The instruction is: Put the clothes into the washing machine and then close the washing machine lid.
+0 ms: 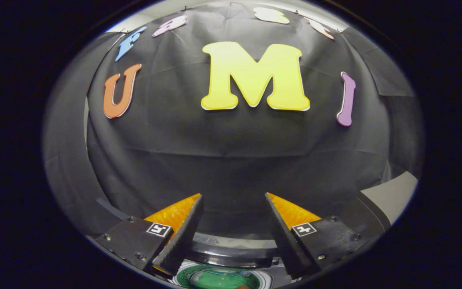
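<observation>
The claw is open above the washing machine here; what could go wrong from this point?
1. The claw is open with nothing between its fingers, so no clothes are being carried; lowering it now may put nothing inside.
2. It points mostly at the black cloth wall. The washing machine opening sits low between the fingers and is barely seen, so aiming into it could be poor.
3. The dark rim lies close under the fingers; a blind descent might strike it.

This place is a recording booth, not a real home, because a black cloth wall [231, 152] hangs behind the washing machine [231, 251] with its round opening.
</observation>
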The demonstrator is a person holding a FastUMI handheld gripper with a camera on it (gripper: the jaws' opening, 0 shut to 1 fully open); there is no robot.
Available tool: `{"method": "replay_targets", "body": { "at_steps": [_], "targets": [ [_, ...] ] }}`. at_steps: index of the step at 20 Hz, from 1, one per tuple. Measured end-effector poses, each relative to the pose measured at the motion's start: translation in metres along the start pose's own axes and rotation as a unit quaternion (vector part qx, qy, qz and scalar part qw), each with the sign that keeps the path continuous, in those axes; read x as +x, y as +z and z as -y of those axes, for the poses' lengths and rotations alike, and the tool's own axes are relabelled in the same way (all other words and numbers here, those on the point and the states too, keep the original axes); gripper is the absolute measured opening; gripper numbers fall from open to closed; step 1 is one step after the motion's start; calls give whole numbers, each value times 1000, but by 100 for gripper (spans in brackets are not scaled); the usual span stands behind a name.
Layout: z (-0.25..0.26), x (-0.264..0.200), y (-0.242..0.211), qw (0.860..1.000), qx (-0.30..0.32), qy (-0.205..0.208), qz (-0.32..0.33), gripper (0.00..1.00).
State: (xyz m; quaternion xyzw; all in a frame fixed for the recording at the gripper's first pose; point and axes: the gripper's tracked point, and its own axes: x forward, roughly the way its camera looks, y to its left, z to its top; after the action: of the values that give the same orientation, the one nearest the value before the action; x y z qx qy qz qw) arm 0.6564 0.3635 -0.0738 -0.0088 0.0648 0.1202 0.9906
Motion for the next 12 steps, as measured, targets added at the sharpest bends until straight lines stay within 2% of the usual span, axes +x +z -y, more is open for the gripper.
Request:
{"method": "replay_targets", "body": {
  "at_steps": [5,12],
  "targets": [
    [-1,-17,-16,1000,4,-1,-26,95],
    [-9,-61,-53,993,25,9,-111,95]
  ]
}}
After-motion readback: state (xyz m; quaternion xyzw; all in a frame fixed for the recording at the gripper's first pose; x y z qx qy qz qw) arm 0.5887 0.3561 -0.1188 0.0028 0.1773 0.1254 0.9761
